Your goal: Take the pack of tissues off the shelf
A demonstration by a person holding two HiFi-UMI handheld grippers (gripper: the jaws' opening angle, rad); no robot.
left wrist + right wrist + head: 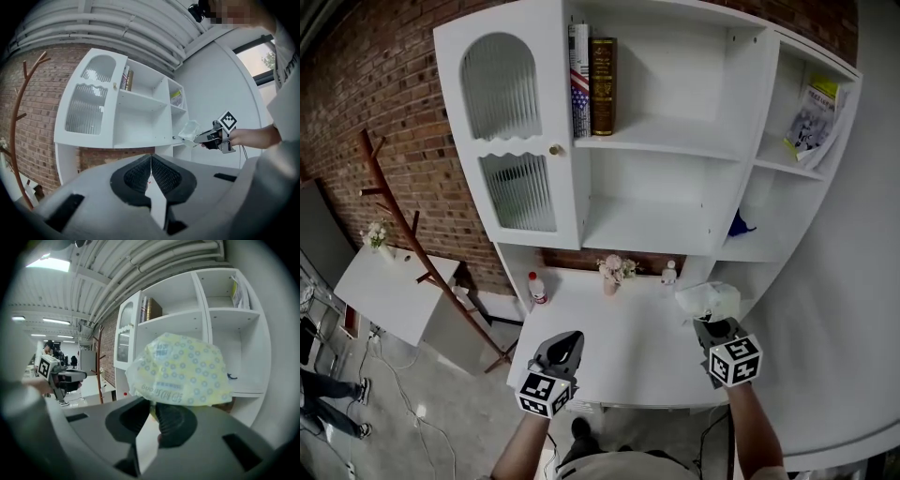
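The pack of tissues, pale yellow plastic with blue ring print, is pinched at its lower edge by my right gripper, which is shut on it. In the head view the pack of tissues hangs above the right side of the white desk, below and in front of the white shelf unit, and my right gripper sits under it. My left gripper is shut and empty at the desk's near left. The left gripper view shows its jaws closed together and the pack of tissues far off.
Two books stand on the upper shelf, a magazine leans in the right compartment, a blue thing lies lower right. On the desk's back edge are a red-capped bottle, a flower vase and a small bottle. A wooden coat rack stands left.
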